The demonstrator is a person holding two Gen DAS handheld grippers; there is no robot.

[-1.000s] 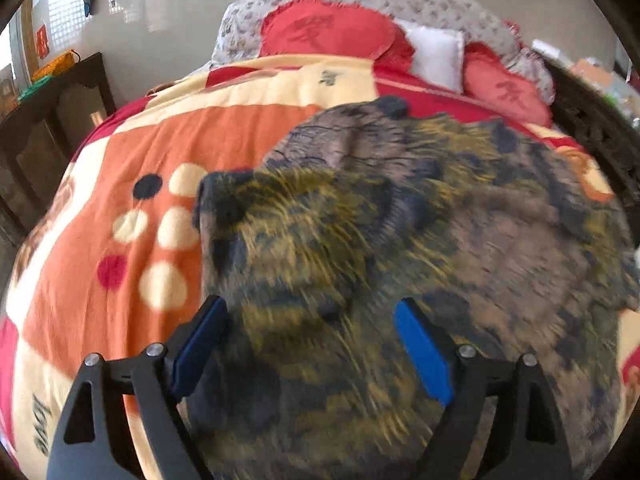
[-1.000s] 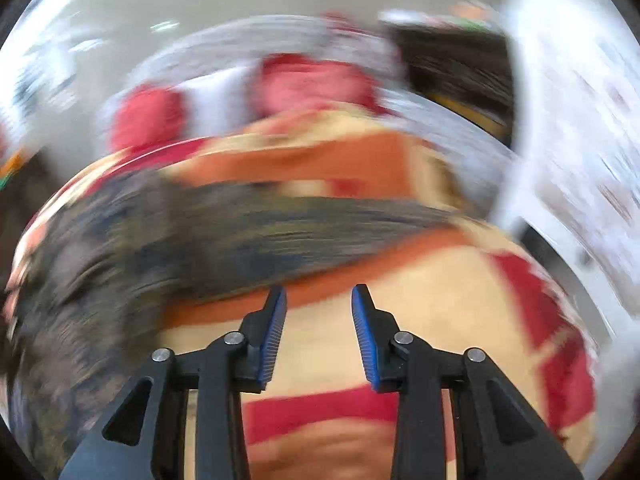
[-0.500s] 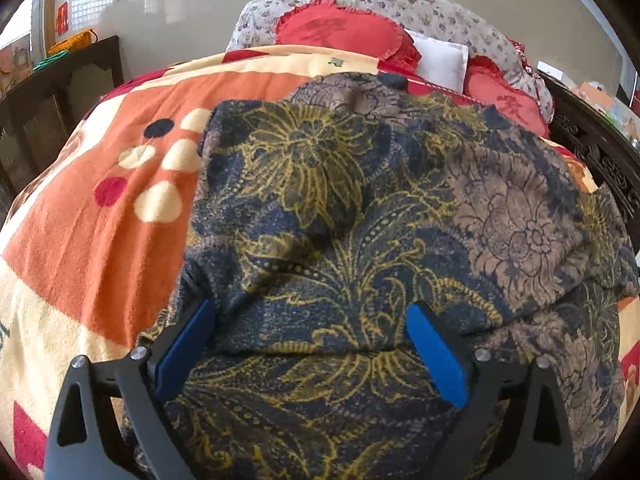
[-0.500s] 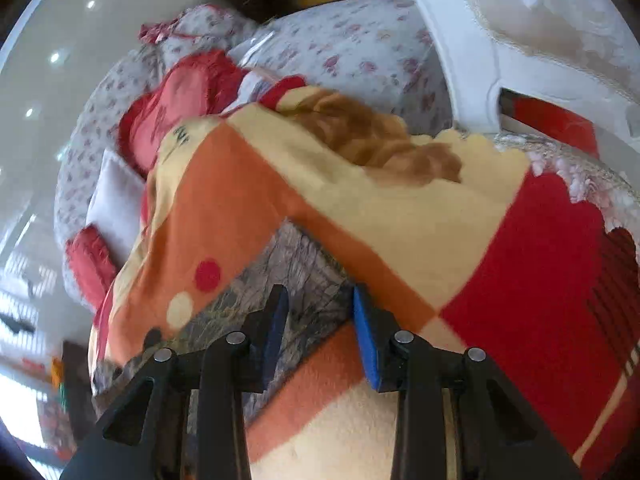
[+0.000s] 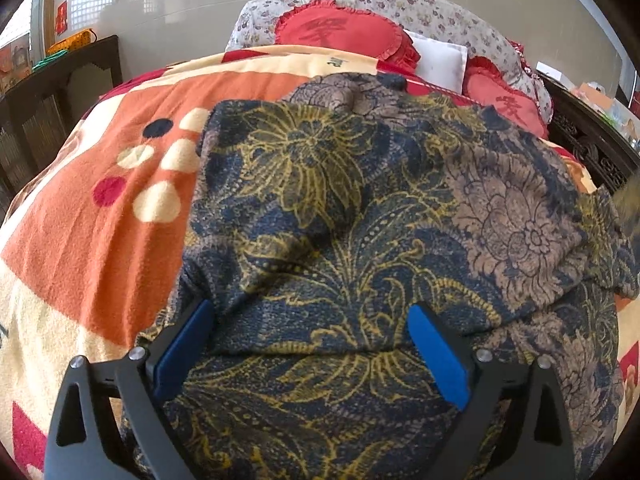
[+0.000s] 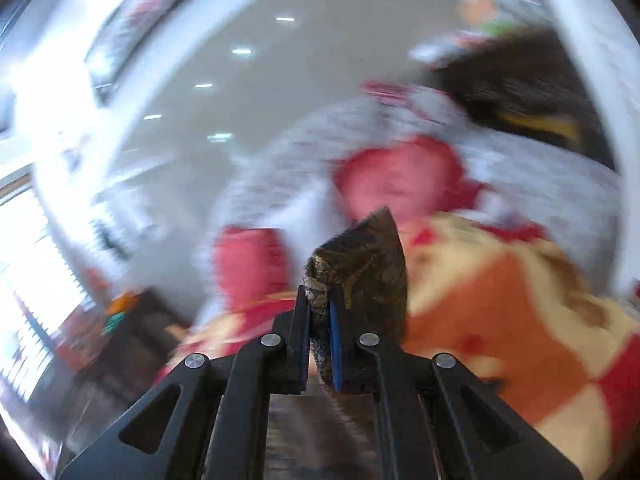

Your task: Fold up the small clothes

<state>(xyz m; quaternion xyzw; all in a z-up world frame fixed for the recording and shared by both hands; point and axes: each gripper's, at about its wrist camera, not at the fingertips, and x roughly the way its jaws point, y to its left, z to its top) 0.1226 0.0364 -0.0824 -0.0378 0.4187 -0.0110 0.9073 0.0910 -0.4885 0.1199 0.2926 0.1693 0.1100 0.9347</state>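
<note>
Orange fleece blanket [image 5: 100, 240] across bed, floral garment [image 5: 340, 220] between left gripper's [image 5: 310, 340] wide-apart jaws, right gripper [image 6: 319, 312] just clamped on garment corner, red cushions [image 5: 340, 36] beyond.

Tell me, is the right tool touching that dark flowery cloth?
Touching. The right wrist view shows the right tool shut on a fold of the flowery cloth, which sticks out past its blue pads.

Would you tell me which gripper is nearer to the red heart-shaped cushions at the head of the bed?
Hard to call. The left gripper stands open over the floral garment, well short of the cushions. The right gripper is shut on a garment corner, cushions blurred beyond.
</note>
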